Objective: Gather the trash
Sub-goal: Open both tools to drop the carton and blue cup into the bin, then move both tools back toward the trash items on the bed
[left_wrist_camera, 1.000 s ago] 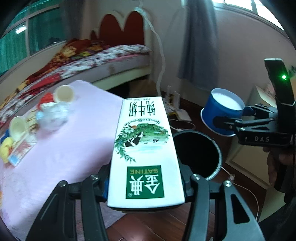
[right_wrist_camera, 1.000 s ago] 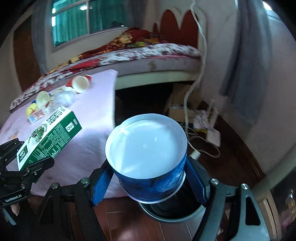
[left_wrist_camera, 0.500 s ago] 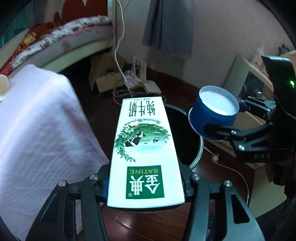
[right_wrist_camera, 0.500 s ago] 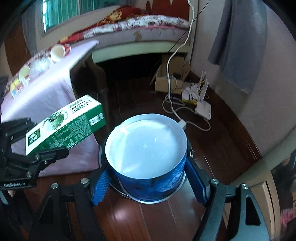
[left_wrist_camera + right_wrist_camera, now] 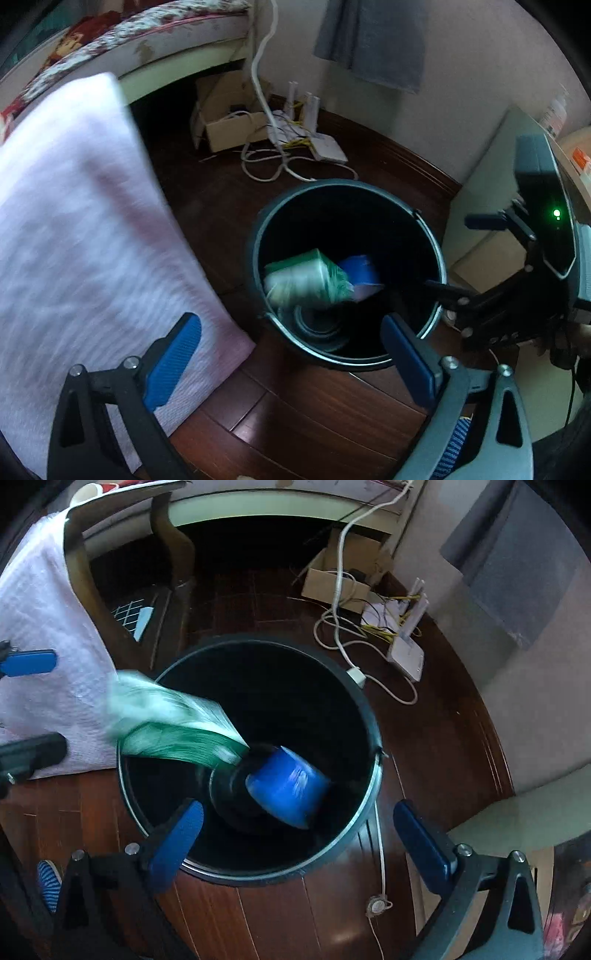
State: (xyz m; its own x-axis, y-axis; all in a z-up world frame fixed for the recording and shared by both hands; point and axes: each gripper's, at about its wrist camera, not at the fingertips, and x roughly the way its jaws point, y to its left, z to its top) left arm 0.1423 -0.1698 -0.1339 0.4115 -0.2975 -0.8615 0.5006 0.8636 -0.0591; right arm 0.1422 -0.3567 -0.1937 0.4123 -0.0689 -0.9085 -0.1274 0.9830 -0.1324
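Home bedroom, bed [image 5: 122, 40] with floral bedding, wood floor [image 5: 295, 413], curtain [image 5: 373, 40] and router [image 5: 325, 147] near bed

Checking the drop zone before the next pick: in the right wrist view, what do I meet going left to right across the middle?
Pink tablecloth → green milk carton → blue cup in the black bin → white router on the wooden floor.

text: none legible | milk carton [image 5: 306, 282]: print motion-blurred, no characters made out | blue cup [image 5: 290, 788]: no marking seen | right gripper [image 5: 454, 254] body: faint lettering, too dark to be read
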